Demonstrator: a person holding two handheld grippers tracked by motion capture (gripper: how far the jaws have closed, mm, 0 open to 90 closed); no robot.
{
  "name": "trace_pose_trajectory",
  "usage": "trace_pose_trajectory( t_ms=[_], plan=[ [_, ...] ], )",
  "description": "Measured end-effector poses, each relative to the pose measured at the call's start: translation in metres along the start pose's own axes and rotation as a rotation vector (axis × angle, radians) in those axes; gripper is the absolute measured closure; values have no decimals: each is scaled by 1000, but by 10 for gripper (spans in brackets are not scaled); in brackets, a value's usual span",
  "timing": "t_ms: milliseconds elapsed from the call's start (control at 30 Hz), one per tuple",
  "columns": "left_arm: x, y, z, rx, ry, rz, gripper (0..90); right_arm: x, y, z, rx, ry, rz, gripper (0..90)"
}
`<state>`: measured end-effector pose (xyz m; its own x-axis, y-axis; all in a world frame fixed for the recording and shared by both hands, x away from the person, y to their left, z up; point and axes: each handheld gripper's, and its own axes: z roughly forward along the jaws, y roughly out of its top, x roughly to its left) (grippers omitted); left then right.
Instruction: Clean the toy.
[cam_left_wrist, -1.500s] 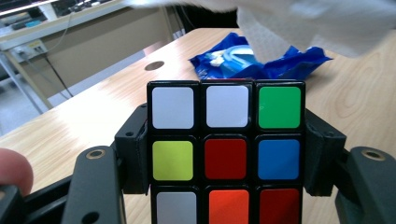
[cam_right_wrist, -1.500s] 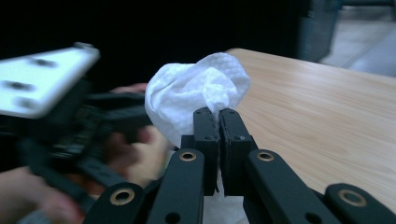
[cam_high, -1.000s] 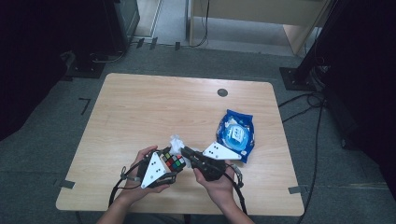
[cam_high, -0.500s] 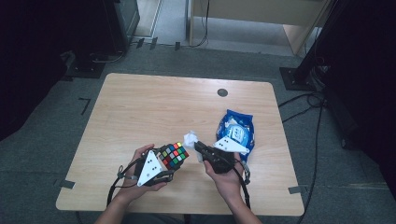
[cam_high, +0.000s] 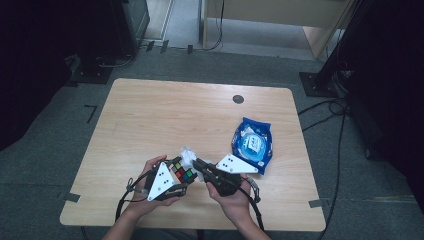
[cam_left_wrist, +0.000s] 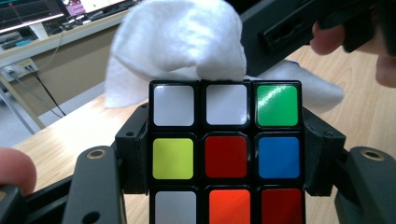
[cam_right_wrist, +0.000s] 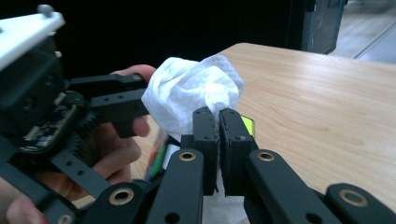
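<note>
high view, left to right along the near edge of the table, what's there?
left gripper → puzzle cube → white wipe → right gripper → blue wipes pack

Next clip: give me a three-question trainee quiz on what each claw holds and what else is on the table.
1. True or false: the left claw grips the puzzle cube.
2. What does the right claw pinch?
A. white wipe
B. blue packet
C. cable
3. Fill in: the wipe touches the cube's ___ edge in the left gripper view.

Key: 1 true; 2 A; 3 top.
</note>
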<state>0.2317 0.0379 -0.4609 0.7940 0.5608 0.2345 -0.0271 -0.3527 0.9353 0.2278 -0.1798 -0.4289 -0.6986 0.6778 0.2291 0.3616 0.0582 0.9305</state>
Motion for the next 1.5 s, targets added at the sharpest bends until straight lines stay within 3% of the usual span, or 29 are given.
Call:
trace_pose_trajectory(
  t_ms=[167, 233, 267, 300, 333, 400, 433, 467, 633, 667, 700, 733, 800, 833, 867, 900, 933, 1000, 1033, 1067, 1100, 1200, 1233, 1267, 1433, 1467, 1500],
  plan=[
    [1, 0, -1, 2, -4, -2, 343, -15, -8, 4, 30, -49, 22, 877],
    [1, 1, -1, -2, -7, -5, 343, -18, -10, 6, 44, -70, 8, 878],
    [3, 3, -3, -26, -16, -21, 343, -27, -15, 10, 93, -111, -9, 877],
    [3, 3, -3, -26, -16, -21, 343, -27, -15, 10, 93, -111, -9, 877],
    [4, 4, -4, -34, -12, -24, 343, -40, -21, 12, 122, -156, -7, 877],
    [6, 4, -6, -30, -1, -22, 344, -57, -25, 10, 124, -203, 37, 878],
    [8, 2, -6, -27, 1, -26, 344, -57, -25, 10, 124, -203, 37, 878],
    [12, 0, -7, -26, 7, -48, 343, -70, -28, 5, 120, -246, 65, 878],
    [18, -2, -7, -26, 7, -86, 344, -80, -33, 4, 116, -257, 66, 863],
    [19, -3, -7, -23, 8, -90, 344, -81, -35, 6, 107, -237, 49, 793],
    [20, -3, -7, -22, 13, -90, 344, -81, -35, 6, 107, -237, 49, 793],
    [22, -3, -8, -17, 15, -98, 343, -80, -35, 9, 99, -196, 34, 704],
    [24, -3, -9, -18, 19, -109, 344, -76, -34, 10, 77, -164, -14, 580],
    [24, -3, -9, -18, 19, -109, 343, -76, -34, 10, 77, -164, -14, 580],
    [27, -3, -9, -14, 14, -120, 343, -71, -33, 12, 53, -142, -93, 512],
    [27, -3, -9, -14, 14, -120, 343, -71, -33, 12, 53, -142, -93, 512],
    [28, -3, -10, -12, 14, -127, 343, -66, -32, 13, 15, -97, -157, 446],
    [31, -3, -10, -5, 12, -145, 343, -60, -33, 14, -17, -74, -236, 396],
    [33, -3, -11, -2, 15, -151, 343, -60, -33, 14, -17, -74, -236, 396],
    [37, -2, -13, -3, 10, -178, 343, -54, -35, 16, -44, -51, -297, 343],
    [37, -2, -13, -3, 10, -178, 343, -54, -35, 16, -44, -51, -297, 343],
    [41, 1, -15, -1, 7, -212, 343, -42, -40, 21, -68, -9, -395, 303],
    [41, 1, -15, -1, 7, -212, 343, -42, -40, 21, -68, -9, -395, 303],
    [42, 2, -15, 1, 6, -216, 343, -36, -42, 23, -74, 11, -435, 289],
    [41, 5, -10, 33, -2, -242, 343, -26, -44, 27, -96, 30, -497, 274],
    [43, 6, -8, 54, -41, -280, 343, -22, -44, 28, -109, 30, -524, 263],
    [43, 6, -8, 54, -41, -280, 343, -22, -44, 28, -109, 30, -524, 263]
  ],
)
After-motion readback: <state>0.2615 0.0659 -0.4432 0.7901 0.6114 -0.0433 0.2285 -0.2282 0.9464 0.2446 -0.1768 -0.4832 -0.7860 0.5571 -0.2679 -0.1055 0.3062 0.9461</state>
